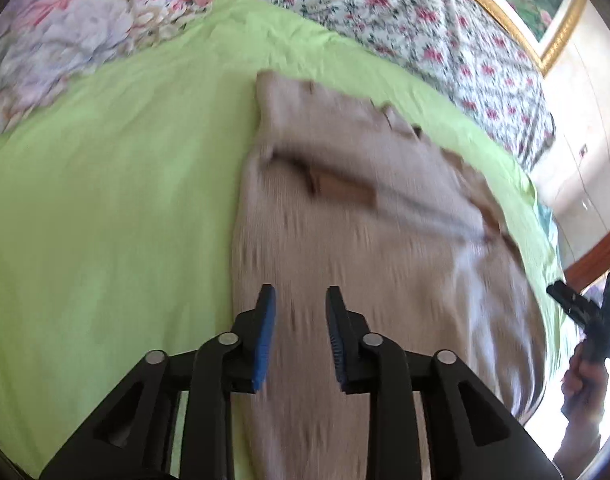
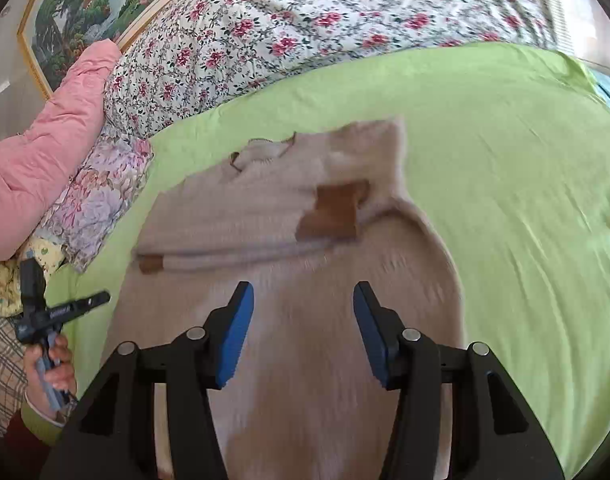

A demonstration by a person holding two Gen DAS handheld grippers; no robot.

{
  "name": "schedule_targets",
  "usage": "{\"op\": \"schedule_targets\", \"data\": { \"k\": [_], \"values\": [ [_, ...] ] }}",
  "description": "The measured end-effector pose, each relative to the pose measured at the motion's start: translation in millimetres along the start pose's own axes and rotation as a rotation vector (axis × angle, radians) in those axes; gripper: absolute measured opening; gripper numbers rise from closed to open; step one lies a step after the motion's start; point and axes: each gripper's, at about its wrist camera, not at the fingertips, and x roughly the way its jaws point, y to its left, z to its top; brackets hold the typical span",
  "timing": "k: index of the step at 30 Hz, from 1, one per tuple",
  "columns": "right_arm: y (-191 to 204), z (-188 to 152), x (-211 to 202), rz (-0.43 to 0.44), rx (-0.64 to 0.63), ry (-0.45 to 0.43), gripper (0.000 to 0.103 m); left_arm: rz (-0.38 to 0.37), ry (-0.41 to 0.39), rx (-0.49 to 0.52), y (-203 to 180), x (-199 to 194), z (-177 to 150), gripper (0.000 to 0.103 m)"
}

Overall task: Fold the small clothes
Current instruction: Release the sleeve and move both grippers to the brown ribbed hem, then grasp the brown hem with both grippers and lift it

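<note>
A beige knitted sweater (image 1: 345, 208) (image 2: 273, 208) lies flat on the green bed sheet (image 1: 105, 200) (image 2: 525, 200). One sleeve is folded across its chest, showing a brown elbow patch (image 2: 333, 212) and a brown cuff (image 2: 151, 264). My left gripper (image 1: 300, 296) hovers over the sweater's lower left part, jaws apart, nothing between the blue pads (image 1: 265, 332). My right gripper (image 2: 303, 292) hangs above the lower middle of the sweater, jaws wide apart and holding nothing. Both views are blurred.
A floral duvet (image 2: 305, 20) lies bunched along the far side of the bed. A pink quilt (image 2: 57, 128) and a flowered pillow (image 2: 101, 184) sit at the left. A framed painting (image 2: 85, 0) hangs behind. A person's hand (image 2: 53, 364) grips the left tool's handle.
</note>
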Motion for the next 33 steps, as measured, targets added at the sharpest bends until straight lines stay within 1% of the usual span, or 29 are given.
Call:
{"op": "schedule_targets", "data": {
  "k": [2, 4, 7, 11, 13, 14, 15, 16, 19, 22, 24, 26, 28, 30, 31, 32, 33],
  "values": [
    [-2.9, -12.0, -7.6, 0.003, 0.012, 0.008, 0.053, -0.004, 0.026, 0.0, -0.1, -8.7, -25.4, 0.033],
    [-9.3, -25.6, -16.8, -0.012, 0.019, 0.01, 0.053, -0.004, 0.037, -0.008, 0.6, -17.5, -47.7, 0.034],
    [-18.8, -45.4, -29.8, -0.01, 0.058, 0.005, 0.054, -0.018, 0.035, -0.029, 3.3, -30.8, -72.4, 0.043],
    [-27.9, -68.3, -42.4, -0.032, 0.082, 0.008, 0.054, -0.01, 0.053, -0.012, 1.9, -40.6, -94.1, 0.05],
    [-30.5, -79.1, -48.4, -0.029, 0.09, 0.016, 0.054, -0.007, 0.077, 0.002, 0.5, -43.8, -103.7, 0.051],
    [-31.8, -83.3, -51.1, -0.028, 0.089, 0.019, 0.054, -0.012, 0.086, 0.004, -0.3, -44.5, -106.7, 0.053],
    [-32.5, -87.4, -54.1, -0.03, 0.086, 0.021, 0.054, -0.019, 0.095, 0.004, 0.1, -46.1, -111.2, 0.058],
    [-33.9, -92.0, -57.8, -0.028, 0.083, 0.024, 0.054, -0.031, 0.107, 0.003, -0.3, -47.9, -117.9, 0.06],
    [-40.6, -103.4, -67.2, 0.0, 0.084, 0.035, 0.055, -0.06, 0.133, 0.016, -3.5, -50.9, -135.5, 0.06],
    [-48.1, -112.8, -74.0, 0.008, 0.09, 0.049, 0.058, -0.073, 0.159, 0.043, -7.5, -49.4, -151.8, 0.06],
    [-53.7, -118.1, -76.8, 0.001, 0.093, 0.06, 0.059, -0.086, 0.181, 0.04, -9.5, -44.1, -159.5, 0.06],
    [-57.9, -122.7, -79.8, 0.015, 0.099, 0.065, 0.059, -0.105, 0.195, 0.029, -10.4, -38.5, -165.9, 0.06],
    [-61.4, -128.0, -82.7, 0.044, 0.105, 0.075, 0.059, -0.124, 0.19, 0.02, -10.1, -35.1, -168.0, 0.062],
    [-63.0, -131.7, -82.6, 0.066, 0.1, 0.09, 0.059, -0.138, 0.172, -0.002, -9.1, -33.9, -167.4, 0.063],
    [-63.5, -134.2, -81.6, 0.077, 0.094, 0.1, 0.059, -0.157, 0.159, -0.017, -8.6, -34.4, -166.4, 0.063],
    [-63.5, -136.4, -80.7, 0.086, 0.091, 0.105, 0.059, -0.17, 0.15, -0.022, -8.6, -35.4, -165.5, 0.062],
    [-63.7, -137.8, -79.4, 0.095, 0.09, 0.108, 0.059, -0.185, 0.135, -0.02, -10.3, -37.8, -164.6, 0.053]
  ]
}}
